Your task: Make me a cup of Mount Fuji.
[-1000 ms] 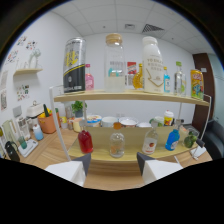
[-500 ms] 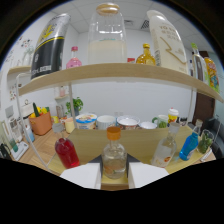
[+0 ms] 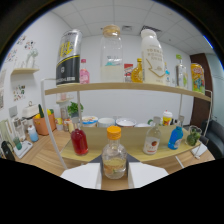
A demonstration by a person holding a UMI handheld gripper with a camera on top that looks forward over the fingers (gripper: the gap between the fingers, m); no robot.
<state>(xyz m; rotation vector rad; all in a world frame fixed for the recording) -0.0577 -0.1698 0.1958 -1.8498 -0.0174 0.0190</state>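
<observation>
A small clear bottle (image 3: 114,156) with an orange cap and pale yellow liquid stands upright between my two white fingers (image 3: 84,176). My gripper (image 3: 115,169) is shut on its lower body, with a finger pressed to each side. It sits just in front of the wooden shelf unit (image 3: 125,88). A red-liquid bottle (image 3: 79,142) stands beyond the left finger. A clear bottle with a red label (image 3: 152,142) and a blue bottle (image 3: 175,137) stand beyond the right finger.
The top shelf carries a tall black-and-yellow can (image 3: 68,55), a big clear jar (image 3: 111,55) and a white bottle (image 3: 152,55). White bowls (image 3: 106,121) line the back of the counter. An orange pot (image 3: 42,123) stands at the left, a green glass (image 3: 193,135) at the right.
My gripper moved in from farther back to the shelf, and the fingers narrowed around the orange-capped bottle. Since half a second ago the view has pulled back slightly with the bottle staying between the fingers.
</observation>
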